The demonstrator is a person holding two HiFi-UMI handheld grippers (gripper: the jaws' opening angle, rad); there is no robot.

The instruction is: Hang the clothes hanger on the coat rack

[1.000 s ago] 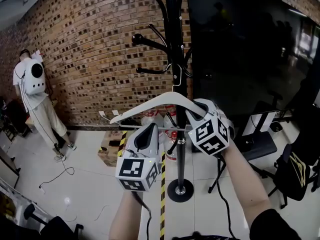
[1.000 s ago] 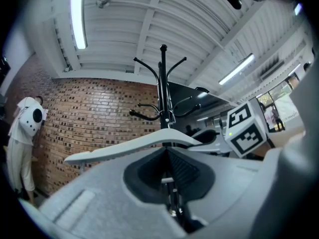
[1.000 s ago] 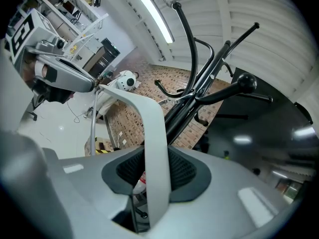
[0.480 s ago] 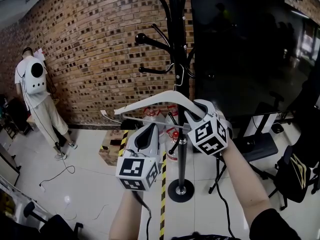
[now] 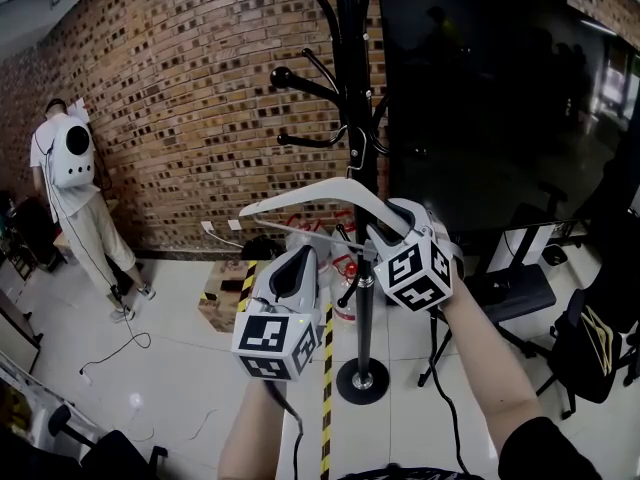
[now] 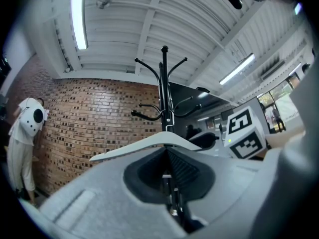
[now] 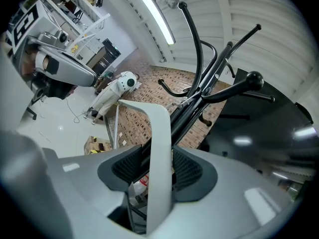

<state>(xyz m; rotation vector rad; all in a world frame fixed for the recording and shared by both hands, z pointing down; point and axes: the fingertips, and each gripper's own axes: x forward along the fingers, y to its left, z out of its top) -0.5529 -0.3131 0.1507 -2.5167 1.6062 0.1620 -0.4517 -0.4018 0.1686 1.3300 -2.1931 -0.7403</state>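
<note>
As right claw (image 7: 159,168) opens round hanger (image 5: 295,196), cube markers (image 5: 418,273) seem only print.

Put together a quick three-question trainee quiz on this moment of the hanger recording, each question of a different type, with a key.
1. True or false: the left gripper is gripping the white hanger.
2. What stands between the jaws of the right gripper? A) the hanger's arm B) a cardboard box C) nothing
3. Fill in: the wall behind the coat rack is made of ___.

Key
1. False: its jaws are together with nothing between them.
2. A: the jaws have just been opening, with the hanger's arm standing loose between them.
3. Brick.
</note>
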